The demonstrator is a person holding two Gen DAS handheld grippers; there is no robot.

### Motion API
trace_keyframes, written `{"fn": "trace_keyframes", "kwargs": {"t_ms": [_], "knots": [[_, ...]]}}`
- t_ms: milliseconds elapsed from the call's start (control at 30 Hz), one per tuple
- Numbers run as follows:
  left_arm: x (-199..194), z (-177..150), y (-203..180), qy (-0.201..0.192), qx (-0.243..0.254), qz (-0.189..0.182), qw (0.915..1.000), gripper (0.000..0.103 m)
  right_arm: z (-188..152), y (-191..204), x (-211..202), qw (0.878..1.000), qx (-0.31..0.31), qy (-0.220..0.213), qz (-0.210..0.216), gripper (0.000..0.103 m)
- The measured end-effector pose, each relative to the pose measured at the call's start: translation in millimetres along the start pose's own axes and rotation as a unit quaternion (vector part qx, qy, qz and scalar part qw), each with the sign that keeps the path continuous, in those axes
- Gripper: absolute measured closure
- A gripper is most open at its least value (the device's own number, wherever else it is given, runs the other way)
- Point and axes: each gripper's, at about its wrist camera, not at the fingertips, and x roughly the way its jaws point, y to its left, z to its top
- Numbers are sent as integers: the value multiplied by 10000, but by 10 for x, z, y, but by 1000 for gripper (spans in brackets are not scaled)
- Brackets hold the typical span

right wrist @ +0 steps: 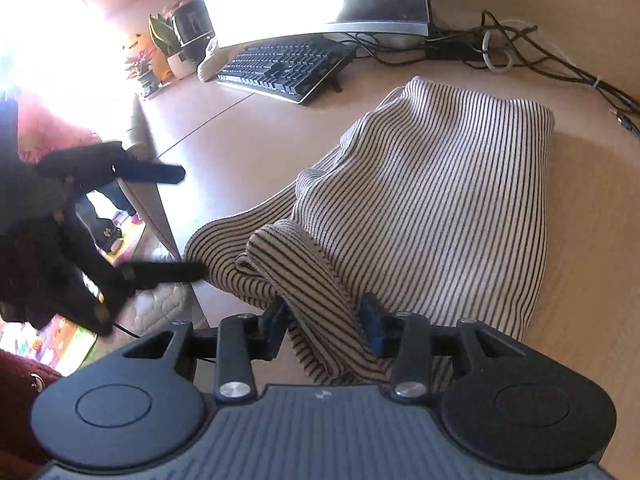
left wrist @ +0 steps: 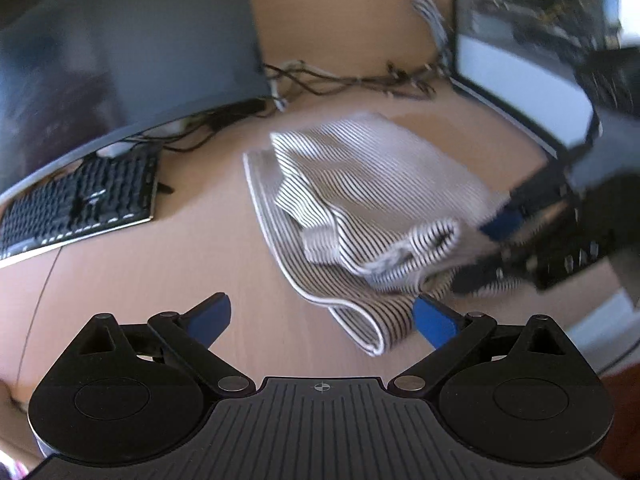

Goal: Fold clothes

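Observation:
A white garment with thin dark stripes (left wrist: 360, 184) lies partly folded on the wooden desk (left wrist: 180, 264). My left gripper (left wrist: 324, 318) stands wide open just before the garment's near corner, and its right blue pad (left wrist: 432, 322) is beside the folded hem with nothing between the fingers. In the right wrist view the garment (right wrist: 440, 200) fills the middle. My right gripper (right wrist: 325, 326) is shut on a rolled fold of it, which bunches up between both pads. The right gripper (left wrist: 476, 252) also shows in the left wrist view, blurred, at the garment's right side. The open left gripper (right wrist: 192, 222) hovers at the desk's left edge.
A black keyboard (left wrist: 80, 204) and a dark monitor (left wrist: 120, 60) stand at the back left of the desk. Tangled cables (left wrist: 348, 80) lie behind the garment. Another screen (left wrist: 520, 80) stands at the right. Potted plants (right wrist: 160, 48) sit beyond the keyboard (right wrist: 284, 66). The desk edge (right wrist: 160, 208) drops off left.

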Motion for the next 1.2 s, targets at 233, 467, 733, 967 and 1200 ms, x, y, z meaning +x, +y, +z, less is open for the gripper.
{"fn": "trace_keyframes", "kwargs": {"t_ms": [233,467,733,967,1200], "knots": [[316,122,-154,180,299,78,9994,2,39,53,10,9998,-183,16,-86,63],[362,251,-15,205,-435,-77,9988,1,-71,447,-240,9745,-1873,-674,-1035,30],[319,291,92,229,-1130,-277,9929,2,-316,669,-64,9480,-2770,-621,-1441,27],[313,346,110,241,-1287,-329,9908,2,-275,680,126,9348,-2942,-631,-1887,63],[236,332,177,121,-1284,-326,9911,2,18,195,48,9881,-1111,-378,-993,65]]}}
